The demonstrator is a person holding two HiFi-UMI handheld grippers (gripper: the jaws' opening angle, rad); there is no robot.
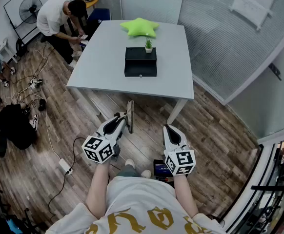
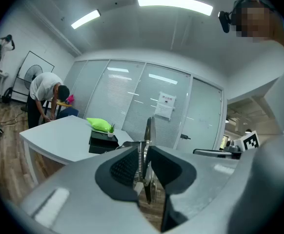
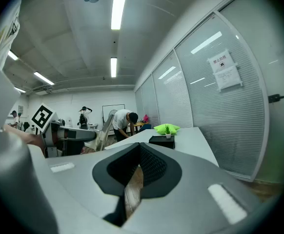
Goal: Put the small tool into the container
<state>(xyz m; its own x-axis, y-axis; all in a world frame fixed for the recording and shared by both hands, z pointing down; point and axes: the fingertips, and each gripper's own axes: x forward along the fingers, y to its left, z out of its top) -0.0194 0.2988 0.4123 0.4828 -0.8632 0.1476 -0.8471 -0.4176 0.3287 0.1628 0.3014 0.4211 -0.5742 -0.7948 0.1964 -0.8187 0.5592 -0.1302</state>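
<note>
A black box-shaped container (image 1: pixel 140 62) sits mid-table on the white table (image 1: pixel 108 67), well ahead of both grippers; it also shows as the container (image 2: pixel 103 141) and the container (image 3: pixel 161 140). My left gripper (image 1: pixel 125 120) is held over the wooden floor short of the table, shut on a thin flat metal tool (image 1: pixel 130 115) that sticks up past its tips. In the left gripper view the tool (image 2: pixel 149 135) stands upright, clamped between the jaws of the left gripper (image 2: pixel 144 150). My right gripper (image 1: pixel 170 129) is beside it, and the right gripper (image 3: pixel 139 149) is shut with nothing in it.
A green star cushion (image 1: pixel 140 27) and a small potted plant (image 1: pixel 148 45) lie behind the container. A person (image 1: pixel 59 16) bends at the table's far left corner. Cables, a power strip (image 1: pixel 65 166) and a black bag (image 1: pixel 15 126) are on the floor at left. A glass wall (image 1: pixel 230 38) runs along the right.
</note>
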